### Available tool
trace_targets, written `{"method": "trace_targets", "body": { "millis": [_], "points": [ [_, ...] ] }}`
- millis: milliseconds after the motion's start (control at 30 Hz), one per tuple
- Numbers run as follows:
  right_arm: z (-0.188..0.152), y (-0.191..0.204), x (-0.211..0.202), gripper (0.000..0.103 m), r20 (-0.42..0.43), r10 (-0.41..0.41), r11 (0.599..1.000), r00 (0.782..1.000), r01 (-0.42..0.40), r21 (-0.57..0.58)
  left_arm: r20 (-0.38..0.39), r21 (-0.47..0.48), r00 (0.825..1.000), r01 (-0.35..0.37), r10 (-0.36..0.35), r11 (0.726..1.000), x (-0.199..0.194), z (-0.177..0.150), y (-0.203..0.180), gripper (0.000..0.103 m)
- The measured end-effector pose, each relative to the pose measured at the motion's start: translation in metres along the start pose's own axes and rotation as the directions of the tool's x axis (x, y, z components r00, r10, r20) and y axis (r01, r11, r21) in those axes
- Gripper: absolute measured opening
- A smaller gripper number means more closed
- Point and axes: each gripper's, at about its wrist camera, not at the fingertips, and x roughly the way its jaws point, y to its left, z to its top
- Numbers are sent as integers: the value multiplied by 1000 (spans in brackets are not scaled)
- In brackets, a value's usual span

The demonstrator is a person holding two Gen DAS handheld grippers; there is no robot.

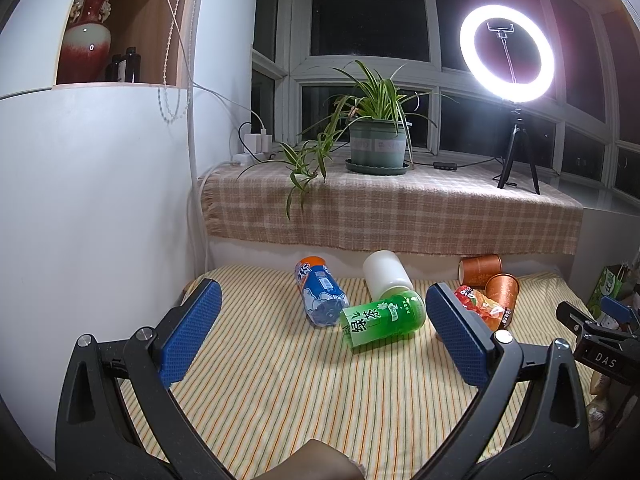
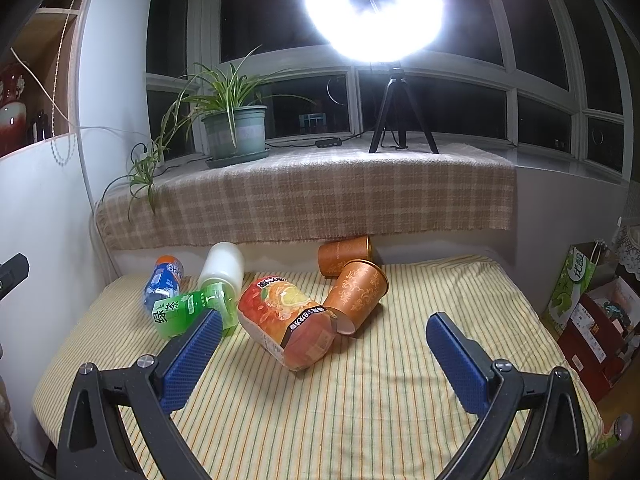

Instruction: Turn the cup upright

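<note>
**Q:** Nearest the camera, what shows?

**A:** Blue-padded fingers of the right gripper (image 2: 324, 346), spread wide apart and holding nothing, above a striped bed (image 2: 320, 420). The left gripper (image 1: 324, 332) is likewise spread and empty.

**Q:** Where is the cup?

**A:** Several cups lie tipped on the bed. Closest to the right gripper is a fruit-print cup (image 2: 286, 320) on its side, its open end facing the camera. An orange patterned cup (image 2: 356, 294) leans against it, mouth down; another orange cup (image 2: 344, 256) lies behind. To the left lie a green tea cup (image 2: 188, 308), a white cup (image 2: 222, 266) and a blue-orange cup (image 2: 164, 280).

**Q:** How would the cup handle?

**A:** Probably light, thin-walled and easily crushed. A gentle pinch across the middle seems safest; the soft bed may let it wobble once upright.
</note>
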Motion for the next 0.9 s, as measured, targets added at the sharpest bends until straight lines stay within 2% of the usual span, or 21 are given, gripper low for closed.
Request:
{"method": "trace_targets", "body": {
  "millis": [533,900],
  "points": [
    [-1,6,3,103,-10,6,1000,1000,-6,-11,-6,-7,1000,-3,3,1000,4,-5,1,103],
    [6,21,26,103,-58,66,997,996,-67,-25,-39,-32,999,-22,20,999,14,-13,12,103]
  ]
}}
